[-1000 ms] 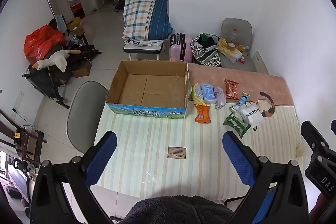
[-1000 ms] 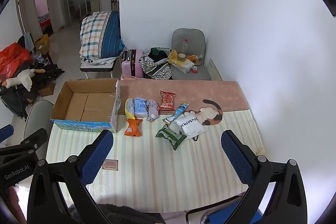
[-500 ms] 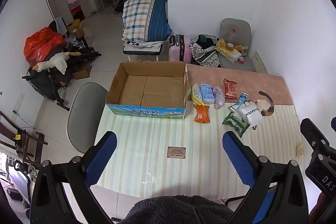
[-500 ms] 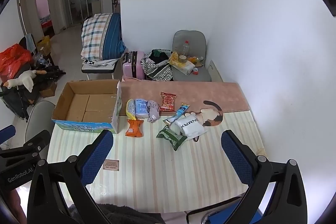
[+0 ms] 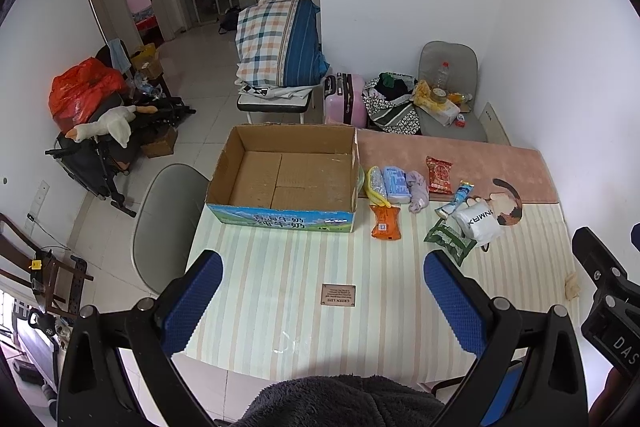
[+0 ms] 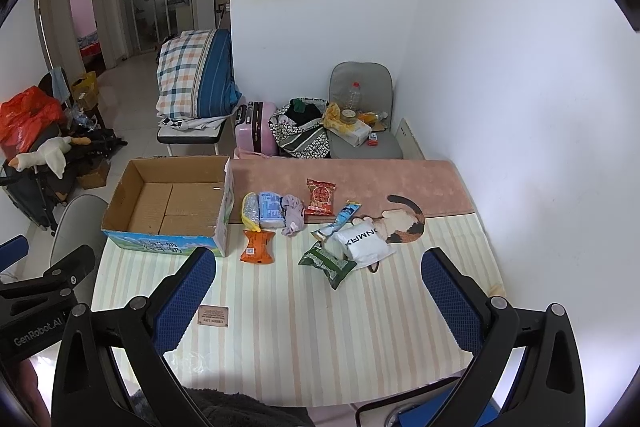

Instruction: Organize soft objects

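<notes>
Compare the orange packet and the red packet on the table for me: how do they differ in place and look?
The orange packet lies on the striped cloth, just past the cardboard box corner; the red packet lies farther back on the pink mat. The orange packet is pinched at the middle, while the red packet is a straighter rectangle. Both lie flat, outside the box, untouched by either gripper.

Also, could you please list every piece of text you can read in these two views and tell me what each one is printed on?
"GenRobot.AI": on the left gripper body, seen in the right wrist view.
"DAS": cut-off lettering on the right gripper body, seen in the left wrist view.
"XAMNO": as it reads on the white pouch.
Brown card: too small.
Cardboard box lettering and snack packets: too blurred.
</notes>
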The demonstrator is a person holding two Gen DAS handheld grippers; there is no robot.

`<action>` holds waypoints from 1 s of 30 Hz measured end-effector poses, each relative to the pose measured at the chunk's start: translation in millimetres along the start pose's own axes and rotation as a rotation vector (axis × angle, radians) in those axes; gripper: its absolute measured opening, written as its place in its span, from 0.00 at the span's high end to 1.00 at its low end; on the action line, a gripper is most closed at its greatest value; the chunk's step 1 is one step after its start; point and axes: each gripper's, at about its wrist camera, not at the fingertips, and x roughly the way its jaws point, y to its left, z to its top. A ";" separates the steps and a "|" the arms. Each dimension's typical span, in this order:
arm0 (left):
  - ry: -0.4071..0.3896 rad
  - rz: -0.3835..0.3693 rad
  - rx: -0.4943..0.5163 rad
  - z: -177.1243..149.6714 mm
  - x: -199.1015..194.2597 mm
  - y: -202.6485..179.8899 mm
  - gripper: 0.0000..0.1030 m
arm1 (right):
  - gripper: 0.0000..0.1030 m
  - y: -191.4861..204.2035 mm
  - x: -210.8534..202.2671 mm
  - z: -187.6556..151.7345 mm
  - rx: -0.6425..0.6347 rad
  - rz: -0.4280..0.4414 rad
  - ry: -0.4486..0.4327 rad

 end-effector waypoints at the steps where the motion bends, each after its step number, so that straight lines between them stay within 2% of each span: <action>1: -0.001 0.001 0.001 0.5 -0.2 -0.1 0.00 | 0.00 -0.9 -0.1 0.8 0.000 0.002 0.000; 30: -0.007 -0.001 0.003 -1.6 -3.2 -0.4 0.00 | 0.00 -3.3 1.4 -3.2 -0.010 0.005 -0.005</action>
